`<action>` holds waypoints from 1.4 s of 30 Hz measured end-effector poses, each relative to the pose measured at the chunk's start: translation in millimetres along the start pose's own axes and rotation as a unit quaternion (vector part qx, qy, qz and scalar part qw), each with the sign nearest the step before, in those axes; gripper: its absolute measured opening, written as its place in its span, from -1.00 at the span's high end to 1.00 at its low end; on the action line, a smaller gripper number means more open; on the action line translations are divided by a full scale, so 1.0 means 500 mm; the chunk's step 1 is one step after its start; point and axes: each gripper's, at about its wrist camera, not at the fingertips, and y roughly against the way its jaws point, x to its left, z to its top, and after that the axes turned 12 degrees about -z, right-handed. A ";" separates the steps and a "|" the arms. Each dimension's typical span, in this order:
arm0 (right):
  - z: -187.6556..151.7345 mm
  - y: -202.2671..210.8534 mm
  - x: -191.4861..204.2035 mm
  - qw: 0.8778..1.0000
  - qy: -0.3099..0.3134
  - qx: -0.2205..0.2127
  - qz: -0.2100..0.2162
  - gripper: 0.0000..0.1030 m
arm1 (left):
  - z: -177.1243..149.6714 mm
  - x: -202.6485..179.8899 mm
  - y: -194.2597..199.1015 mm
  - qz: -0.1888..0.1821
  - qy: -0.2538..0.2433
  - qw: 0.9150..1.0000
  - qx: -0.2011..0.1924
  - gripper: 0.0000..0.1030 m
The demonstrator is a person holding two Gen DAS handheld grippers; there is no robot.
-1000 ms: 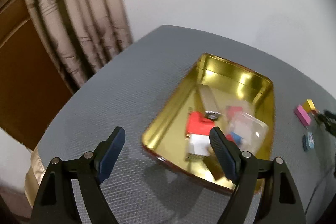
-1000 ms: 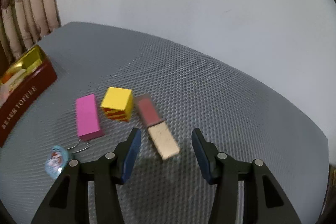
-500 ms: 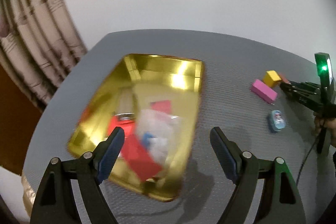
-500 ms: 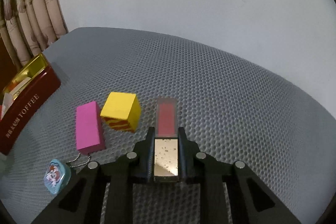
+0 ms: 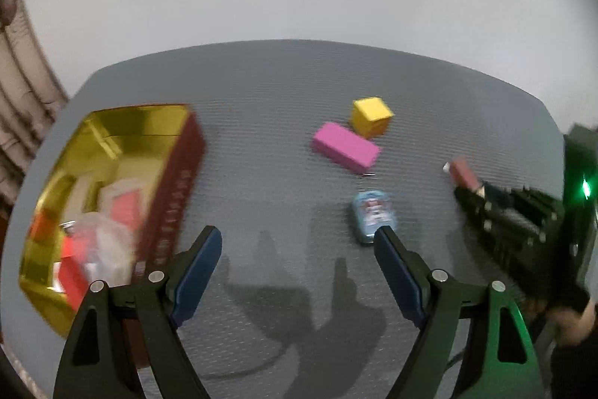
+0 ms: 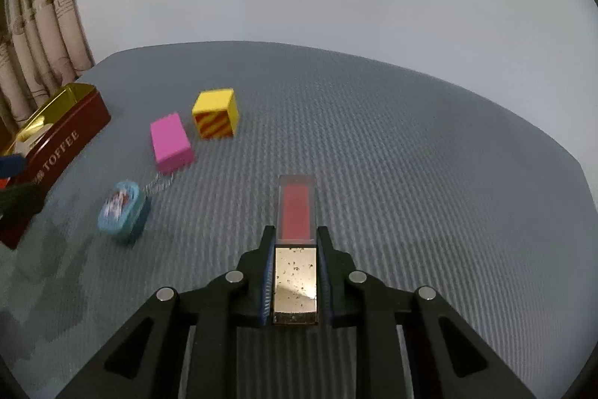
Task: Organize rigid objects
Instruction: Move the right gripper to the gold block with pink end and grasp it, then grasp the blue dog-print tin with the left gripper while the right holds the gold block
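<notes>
In the right wrist view we see our right tool (image 6: 295,281) at the bottom centre of the frame, its two fingers pressed tight against the gold cap end of a lipstick-like tube (image 6: 296,212); the clear end with red inside points away from us toward the middle of the picture. The tube appears to be raised off the grey tabletop (image 6: 411,156), though we cannot be sure of that.

In the left wrist view our left tool (image 5: 295,262) sits at the bottom of the frame, its fingers spread wide with nothing between them.

At the left edge of that view stands the open toffee tin (image 5: 175,174), gold inside and dark red outside. It already holds several things, red and white and blurred, which we cannot name.

Outside the tin, on the tabletop, three items lie near one another in the middle of the left wrist view: a yellow cube (image 5: 371,116) at the top, a pink block (image 5: 345,146) just beside it, and a small blue oval tin (image 5: 372,215) lower down, close to the left tool's right fingertip.

We judge the task as partly done: some things are stored, the tube is in hand and would go to the tin, and three pieces remain to be gathered.
</notes>
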 end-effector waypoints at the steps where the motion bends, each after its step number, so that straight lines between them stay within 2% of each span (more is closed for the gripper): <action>1: -0.010 0.008 0.000 1.000 -0.001 0.001 -0.003 0.60 | 0.004 -0.011 -0.008 -0.004 -0.002 1.000 0.002 -0.57; 7: -0.046 0.030 -0.003 1.000 -0.028 0.002 -0.014 0.60 | 0.024 -0.054 -0.062 -0.020 0.001 1.000 0.021 -0.57; 12: -0.042 0.020 -0.003 0.999 -0.029 0.003 -0.014 0.60 | 0.030 -0.060 -0.107 -0.003 0.012 0.999 0.039 -0.51; 14: -0.044 0.022 -0.015 0.999 -0.031 0.003 -0.012 0.60 | 0.030 -0.061 -0.120 0.007 0.016 0.999 0.042 -0.26; 16: -0.045 0.023 -0.022 0.999 -0.032 0.003 -0.011 0.60 | 0.031 -0.058 -0.133 0.005 0.028 0.998 0.050 -0.19; 17: -0.045 0.023 -0.023 0.999 -0.032 0.003 -0.010 0.60 | 0.030 -0.057 -0.139 0.005 0.034 0.998 0.054 -0.08; 19: -0.049 0.025 -0.030 0.999 -0.033 0.003 -0.010 0.60 | 0.028 -0.057 -0.150 0.005 0.038 0.997 0.062 -0.02; 21: -0.048 0.024 -0.030 0.999 -0.032 0.003 -0.010 0.60 | 0.027 -0.061 -0.149 0.013 0.032 0.998 0.053 0.02; 23: -0.048 0.023 -0.029 0.999 -0.034 0.003 -0.009 0.60 | 0.027 -0.065 -0.150 0.007 0.029 0.998 0.052 0.31; 25: -0.048 0.021 -0.028 0.999 -0.035 0.004 -0.008 0.60 | 0.028 -0.067 -0.148 0.002 0.030 0.998 0.051 0.46; 42: -0.055 0.019 -0.032 0.999 -0.032 0.004 -0.012 0.60 | 0.020 -0.073 -0.073 -0.030 0.004 0.998 0.049 0.47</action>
